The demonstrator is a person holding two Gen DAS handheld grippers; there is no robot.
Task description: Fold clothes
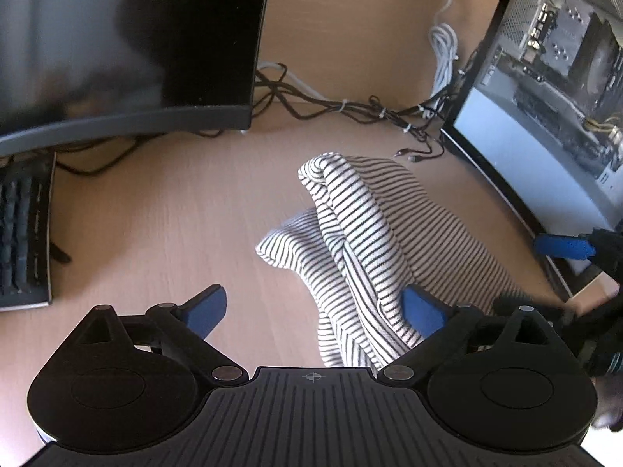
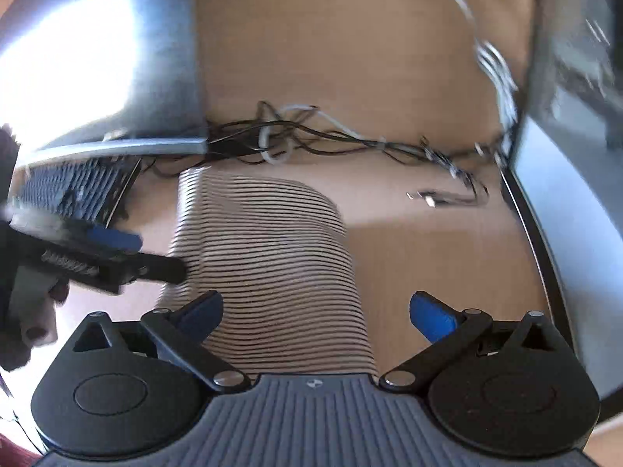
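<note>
Wooden surface point(image 1: 155, 210) carries a monitor point(image 1: 117, 39), keyboard point(image 1: 23, 229), tangled cables point(image 1: 350, 109) and a computer case point(image 1: 545, 78). Striped garment point(image 1: 362, 233) lies bunched near the centre, partly folded over itself. Left gripper point(image 1: 315, 307) stands spread apart, its right finger touching the cloth. Right gripper point(image 2: 315, 311) is also spread apart above the garment's near end, holding nothing.

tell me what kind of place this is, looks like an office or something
Probably a computer desk in a home or office, not a laundry spot. A dark monitor, a keyboard and an open PC case ring the wooden desk, where the striped garment lies.
</note>
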